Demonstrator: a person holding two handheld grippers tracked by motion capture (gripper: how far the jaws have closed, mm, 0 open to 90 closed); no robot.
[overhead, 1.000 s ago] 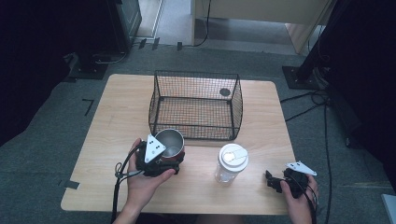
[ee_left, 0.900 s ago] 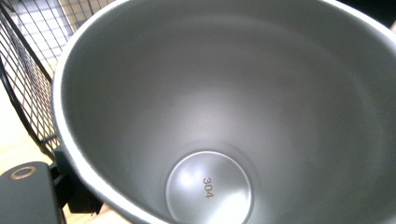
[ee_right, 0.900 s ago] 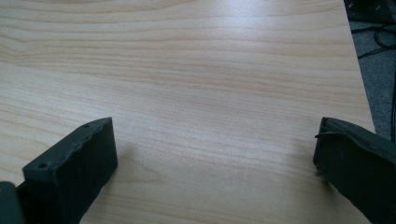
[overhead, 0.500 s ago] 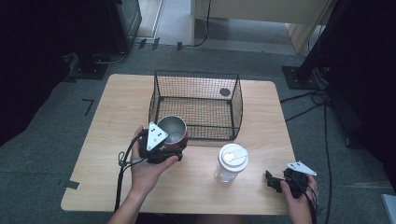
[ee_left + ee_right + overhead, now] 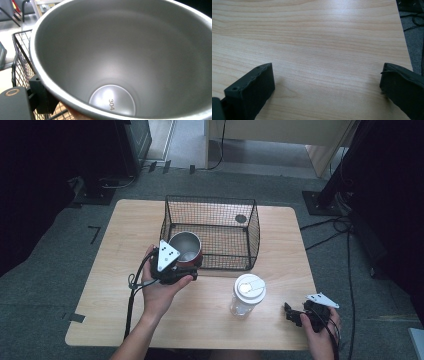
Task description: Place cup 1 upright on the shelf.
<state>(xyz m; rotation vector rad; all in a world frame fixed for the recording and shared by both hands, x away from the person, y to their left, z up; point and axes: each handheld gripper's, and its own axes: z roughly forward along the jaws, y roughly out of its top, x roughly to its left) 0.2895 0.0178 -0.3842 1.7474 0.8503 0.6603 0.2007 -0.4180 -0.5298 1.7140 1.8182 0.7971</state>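
A steel cup with a red outside hangs in the air at the front left corner of the black wire basket. My left gripper is shut on its near rim. In the left gripper view the cup's grey inside looms close, stamped 304 on the bottom, with one black finger under the rim and the basket's wire behind. My right gripper rests open near the table's front right corner. Bare wood lies between the spread jaws of the right gripper.
A clear bottle with a white lid stands in front of the basket, between the two grippers. A small dark round thing lies in the basket's far right corner. The wooden table has free room at its left. Cables trail on the floor to the right.
My left gripper has carried the cup up and away from me, to the basket's front left corner. The right gripper and the bottle have stayed still.
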